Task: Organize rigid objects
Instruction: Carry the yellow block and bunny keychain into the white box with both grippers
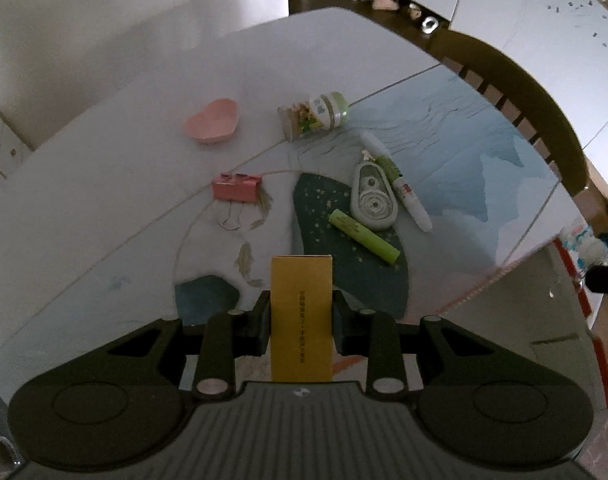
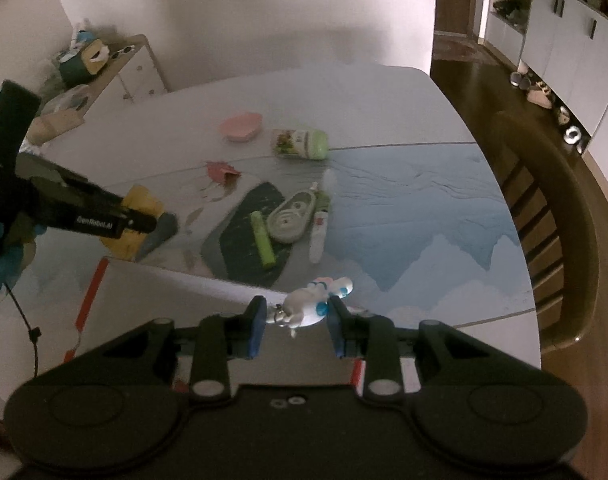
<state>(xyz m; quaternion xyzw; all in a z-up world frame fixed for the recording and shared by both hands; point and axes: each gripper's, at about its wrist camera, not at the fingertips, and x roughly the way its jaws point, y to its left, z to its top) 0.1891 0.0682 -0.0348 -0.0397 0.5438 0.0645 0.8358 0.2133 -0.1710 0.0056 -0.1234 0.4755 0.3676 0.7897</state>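
Both hands are loaded right now. The left gripper [image 1: 301,312] has its fingers clamped on a yellow box [image 1: 301,312], held upright above the near part of the desk [image 1: 103,168]. The right gripper [image 2: 295,318] is grasping a small white toy [image 2: 304,306] with blue bits and a keyring loop, its fingers pressed to either side of it.

So I'd call this the carry step: two things picked up and off the desk, heading to wherever they get sorted. There's a pale container with a red edge [image 2: 183,304] right under the right gripper (I can't tell if it's a bin or a lid), which looks like the likely drop spot. Next move would need each gripper lined up over it, lowered, and opened without knocking the other.

Still lying on the desk, counted:
- one pink dish [image 1: 212,121], far left
- one jar [image 1: 314,115] on its side, just right of the dish
- one pink binder clip [image 1: 236,188], left of middle
- one correction tape [image 1: 374,196]
- one white pen [image 1: 398,180], touching the tape's right side
- one green stick [image 1: 364,236], near side of the tape
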